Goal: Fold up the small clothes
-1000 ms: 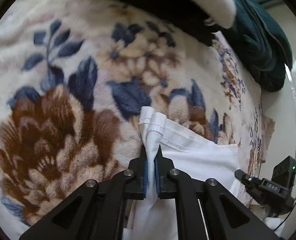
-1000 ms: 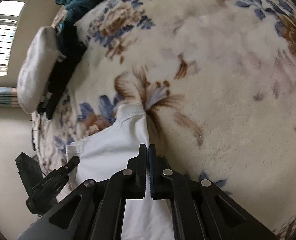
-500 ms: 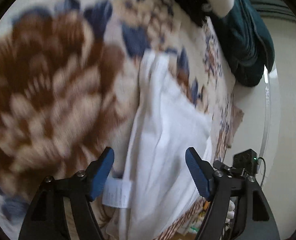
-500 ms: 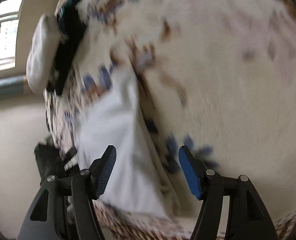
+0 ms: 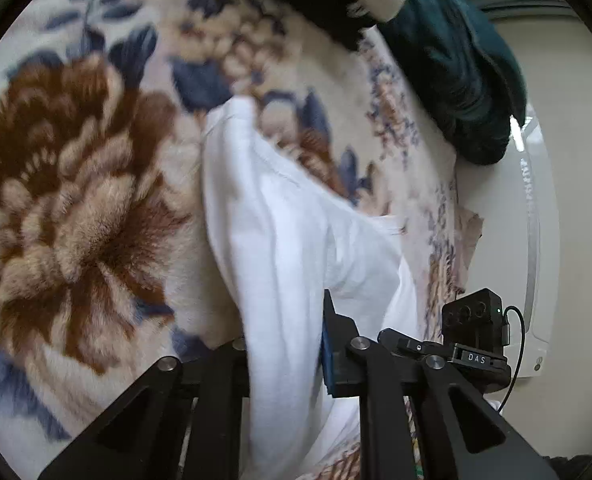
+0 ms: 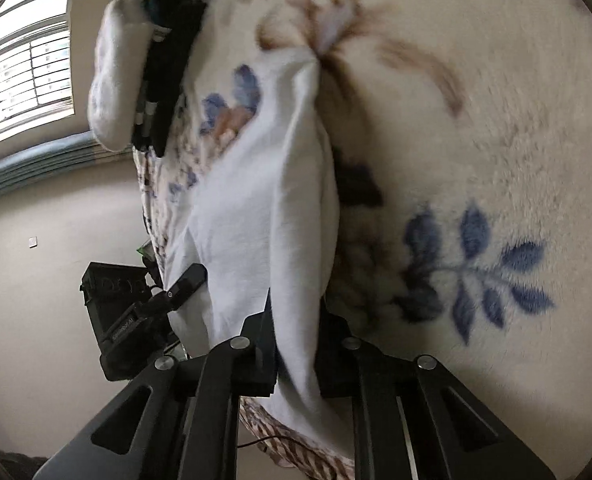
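Observation:
A white garment (image 5: 280,232) lies stretched on a floral fleece blanket (image 5: 76,200), its near part hanging over the bed's edge. My left gripper (image 5: 284,356) has its jaws closed on a fold of the garment's near end. In the right wrist view the same garment (image 6: 264,208) runs between the jaws of my right gripper (image 6: 296,344), which are closed on its near end. The far hem lies flat on the blanket (image 6: 476,120). The left fingertip of each gripper is partly hidden by cloth.
A dark teal cloth pile (image 5: 456,64), black clothes and a white item (image 6: 116,68) sit at the blanket's far end. The other gripper shows in each view (image 5: 472,344) (image 6: 136,312). A window (image 6: 20,68) and wall lie beyond the bed.
Both grippers let go of the far hem, opened wide, pulled back toward the bed's edge, and have now closed on the garment's near end.

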### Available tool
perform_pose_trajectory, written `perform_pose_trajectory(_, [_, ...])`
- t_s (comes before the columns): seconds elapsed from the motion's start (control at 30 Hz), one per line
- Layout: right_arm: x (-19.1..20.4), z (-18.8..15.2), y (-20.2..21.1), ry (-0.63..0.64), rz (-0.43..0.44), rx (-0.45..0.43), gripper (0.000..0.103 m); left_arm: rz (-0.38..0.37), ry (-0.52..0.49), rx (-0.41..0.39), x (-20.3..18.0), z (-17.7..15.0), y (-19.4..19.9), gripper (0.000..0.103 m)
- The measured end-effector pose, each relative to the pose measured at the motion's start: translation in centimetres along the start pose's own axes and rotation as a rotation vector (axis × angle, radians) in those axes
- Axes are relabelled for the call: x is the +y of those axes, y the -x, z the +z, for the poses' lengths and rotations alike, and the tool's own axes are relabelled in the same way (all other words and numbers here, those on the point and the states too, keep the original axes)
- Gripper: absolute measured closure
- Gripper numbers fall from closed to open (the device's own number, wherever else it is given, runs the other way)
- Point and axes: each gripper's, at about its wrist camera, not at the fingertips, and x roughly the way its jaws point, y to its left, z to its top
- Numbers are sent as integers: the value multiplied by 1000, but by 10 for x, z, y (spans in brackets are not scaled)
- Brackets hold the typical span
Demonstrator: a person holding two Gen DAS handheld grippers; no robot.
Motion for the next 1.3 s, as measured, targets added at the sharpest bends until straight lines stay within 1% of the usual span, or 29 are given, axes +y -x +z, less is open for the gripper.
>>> perform_pose_trajectory(0.17, [47, 0, 28, 77, 6, -36, 90, -28, -23, -68, -34, 11, 33, 90])
perform_pose_trajectory(0.2, [59, 2, 34, 94, 8, -40, 90, -45, -26, -86, -44, 19, 45, 90])
perform_pose_trajectory(0.27, [88, 9, 47, 127, 14, -55, 90, -55, -28, -111, -55, 33, 60, 90])
perform_pose_trajectory(0.37, [136, 30, 66, 177, 27, -84, 90, -71, -57, -163, -82, 69, 87, 90])
perform_pose_trajectory(0.4, [155, 40, 72, 201, 29, -101, 90, -75, -76, -190, -94, 90, 99, 90])
perform_pose_trajectory(0.47, [192, 66, 76, 235, 34, -130, 90, -75, -102, -226, -107, 120, 113, 90])
perform_pose_trajectory(0.5, [205, 76, 76, 250, 38, -143, 90, -72, -123, -252, -116, 147, 123, 90])
perform_pose_trajectory(0.53, [228, 95, 75, 274, 40, -161, 90, -69, -139, -268, -120, 164, 129, 90])
perform_pose_trajectory(0.6, [265, 129, 64, 302, 46, -189, 90, -56, -170, -313, -127, 212, 141, 90])
perform_pose_trajectory(0.67, [301, 169, 47, 330, 53, -212, 90, -40, -180, -336, -125, 250, 148, 90])
perform_pose_trajectory(0.73, [327, 206, 28, 347, 56, -227, 90, -17, -191, -343, -120, 296, 146, 90])
perform_pose_trajectory(0.8, [347, 241, 6, 364, 45, -236, 90, 35, -211, -341, -110, 344, 139, 90])
perform_pose_trajectory(0.87, [360, 273, -20, 365, 26, -240, 90, 81, -211, -338, -96, 375, 131, 90])
perform_pose_trajectory(0.9, [363, 285, -31, 360, 28, -234, 90, 88, -215, -335, -93, 381, 126, 89])
perform_pose_trajectory(0.93, [365, 297, -42, 353, 16, -232, 90, 104, -204, -326, -83, 394, 119, 89])
perform_pose_trajectory(0.97, [367, 308, -53, 355, 2, -231, 90, 119, -178, -309, -72, 405, 111, 87])
perform_pose_trajectory(1.0, [367, 317, -62, 353, -7, -223, 90, 130, -160, -294, -62, 408, 105, 86])
perform_pose_trajectory(1.07, [366, 330, -75, 356, -51, -220, 90, 167, -143, -280, -54, 414, 98, 77])
perform_pose_trajectory(1.1, [365, 334, -79, 358, -71, -216, 89, 170, -140, -280, -52, 413, 98, 74])
perform_pose_trajectory(1.17, [363, 332, -81, 358, -125, -207, 82, 199, -155, -289, -57, 411, 101, 68])
perform_pose_trajectory(1.2, [363, 330, -81, 369, -163, -211, 62, 253, -173, -308, -63, 408, 105, 63])
perform_pose_trajectory(1.23, [364, 326, -76, 380, -221, -227, 39, 303, -182, -319, -68, 404, 107, 55])
perform_pose_trajectory(1.27, [365, 322, -72, 392, -265, -253, 33, 380, -190, -339, -75, 400, 110, 46])
perform_pose_trajectory(1.3, [368, 317, -68, 413, -288, -276, 31, 432, -198, -352, -82, 394, 112, 21])
